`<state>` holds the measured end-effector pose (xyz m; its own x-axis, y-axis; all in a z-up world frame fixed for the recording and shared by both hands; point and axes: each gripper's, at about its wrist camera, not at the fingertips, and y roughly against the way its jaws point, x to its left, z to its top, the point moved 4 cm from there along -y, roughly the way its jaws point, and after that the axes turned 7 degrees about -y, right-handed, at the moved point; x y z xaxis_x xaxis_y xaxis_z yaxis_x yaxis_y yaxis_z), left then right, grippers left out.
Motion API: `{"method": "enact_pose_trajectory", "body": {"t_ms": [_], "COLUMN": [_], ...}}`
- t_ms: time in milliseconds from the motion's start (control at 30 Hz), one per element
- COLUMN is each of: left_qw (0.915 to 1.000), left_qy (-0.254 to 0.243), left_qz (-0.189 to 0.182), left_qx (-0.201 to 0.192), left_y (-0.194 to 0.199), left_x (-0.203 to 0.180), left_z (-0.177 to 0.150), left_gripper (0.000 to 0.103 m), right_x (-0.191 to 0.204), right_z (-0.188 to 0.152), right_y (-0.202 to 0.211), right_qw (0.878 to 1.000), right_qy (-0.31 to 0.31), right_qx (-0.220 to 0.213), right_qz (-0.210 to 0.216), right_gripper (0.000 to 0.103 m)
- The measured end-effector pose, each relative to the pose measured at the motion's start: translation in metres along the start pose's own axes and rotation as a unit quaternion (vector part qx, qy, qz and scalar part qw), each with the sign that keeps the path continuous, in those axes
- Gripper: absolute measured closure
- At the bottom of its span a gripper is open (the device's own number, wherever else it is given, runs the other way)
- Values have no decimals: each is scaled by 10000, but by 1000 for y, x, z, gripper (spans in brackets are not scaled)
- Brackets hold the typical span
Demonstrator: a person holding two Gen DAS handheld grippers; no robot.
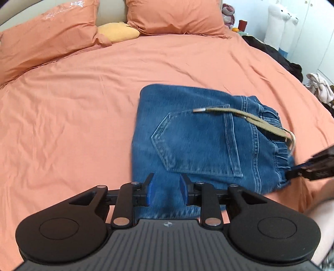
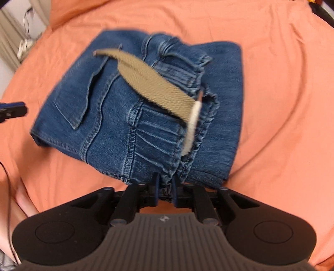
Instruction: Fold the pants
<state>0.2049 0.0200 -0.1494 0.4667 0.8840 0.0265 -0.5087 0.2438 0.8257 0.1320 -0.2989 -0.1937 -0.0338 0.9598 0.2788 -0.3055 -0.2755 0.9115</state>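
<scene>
Blue denim pants (image 1: 200, 141) lie folded into a compact stack on the orange bed sheet (image 1: 73, 114), back pocket up, with a tan drawstring (image 1: 240, 116) across the elastic waistband. My left gripper (image 1: 166, 190) is open, its blue pads just above the near edge of the stack, holding nothing. My right gripper (image 2: 166, 192) is shut on the waistband edge of the pants (image 2: 125, 116); it also shows at the right of the left wrist view (image 1: 292, 174). The drawstring (image 2: 152, 83) lies over the waistband. A left fingertip (image 2: 14, 108) shows at the left edge.
Two orange pillows (image 1: 173, 16) and a yellow cushion (image 1: 119, 32) lie at the head of the bed. Dark clothes (image 1: 277, 56), white plush toys (image 1: 279, 25) and a pale garment (image 1: 319, 87) are beyond the right edge.
</scene>
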Motion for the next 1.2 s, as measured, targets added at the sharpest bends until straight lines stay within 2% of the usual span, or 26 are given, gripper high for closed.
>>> {"method": "enact_pose_trajectory", "body": {"t_ms": [33, 67, 200, 300, 433, 633, 667, 733, 767, 867, 933, 1000, 1067, 1133, 1200], "left_qw": [10000, 10000, 9999, 9996, 9992, 9985, 9983, 9981, 9981, 9983, 9987, 9989, 9987, 9982, 9978], "left_qy": [-8, -12, 17, 132, 269, 271, 294, 334, 341, 318, 302, 337, 416, 488, 507], "left_qz": [21, 48, 116, 128, 124, 213, 202, 158, 142, 102, 9, -131, -231, -334, -432], "left_qx": [18, 41, 123, 194, 251, 423, 453, 484, 488, 475, 422, 309, 173, 26, -70], "left_y": [-5, -11, -26, -36, -40, -50, -52, -54, -55, -56, -56, -53, -48, -41, -36], "left_x": [-2, -4, -10, -8, 2, 14, 17, 19, 20, 20, 20, 21, 21, 22, 22], "left_z": [3, 6, 5, 9, 7, -2, -4, -5, -6, -7, -7, -7, -6, -4, -3], "left_gripper": [71, 71, 71, 71, 71, 71, 71, 71, 71, 71, 71, 71, 71, 71, 71], "right_x": [-4, -7, -17, -30, -45, -70, -71, -71, -69, -45, -24, -4, 11, 14, 4], "right_z": [0, 0, 7, 24, 53, 74, 76, 81, 84, 99, 111, 124, 138, 152, 162], "right_y": [8, 16, 41, 44, 27, -20, -25, -29, -27, -4, 19, 46, 71, 87, 87], "right_qw": [9999, 9995, 9955, 9869, 9655, 9276, 9216, 9161, 9222, 9511, 9623, 9674, 9670, 9671, 9696], "right_qy": [-82, -154, -507, -1046, -2004, -3151, -3258, -3298, -3171, -2291, -1675, -1118, -769, -640, -761], "right_qx": [-122, -254, -672, -885, -966, -596, -550, -555, -603, -891, -1127, -1372, -1602, -1705, -1647], "right_qz": [39, 89, 444, 854, 1357, 1919, 2036, 2212, 2130, 1872, 1824, 1814, 1824, 1779, 1640], "right_gripper": [68, 65, 65, 57, 52, 49, 52, 80, 83, 89, 90, 90, 90, 90, 91]}}
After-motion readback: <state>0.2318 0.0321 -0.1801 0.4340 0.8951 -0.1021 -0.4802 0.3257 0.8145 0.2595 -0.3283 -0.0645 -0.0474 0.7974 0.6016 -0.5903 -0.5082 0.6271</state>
